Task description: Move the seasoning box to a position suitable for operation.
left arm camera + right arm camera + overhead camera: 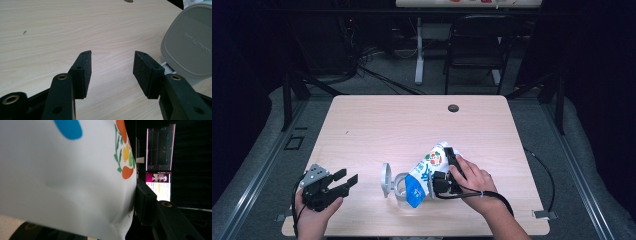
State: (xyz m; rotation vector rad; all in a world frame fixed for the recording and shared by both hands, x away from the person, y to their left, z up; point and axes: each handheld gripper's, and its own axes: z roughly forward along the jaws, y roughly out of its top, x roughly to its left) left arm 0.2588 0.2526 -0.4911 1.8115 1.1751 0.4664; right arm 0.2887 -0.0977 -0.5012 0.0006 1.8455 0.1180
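Pouch (428,170): white refill bag with blue patches and a fruit-and-vegetable print, tilted over the front centre of the table, its lower blue end at the container's mouth; in the right gripper view its white face (65,182) sits directly against the camera.
Container (401,186): clear tub just at 9 o'clock of the pouch's lower end, touching it.
Lid (385,180): grey, hinged open, standing at 9 o'clock of the container; in the left gripper view it (188,42) reads "QUALITY LIFE".
Right gripper (451,170): clamped on the pouch from 3 o'clock; one black jaw presses the bag's edge.
Right hand (474,181): wrapped round that gripper.
Left gripper (346,178): at 9 o'clock of the lid, apart from it, jaws spread wide with nothing between; pads (83,72) above bare wood.
Left hand (314,212): at the table's front edge.
Table (377,125): pale wood, a round grommet (453,108) at 12 o'clock.
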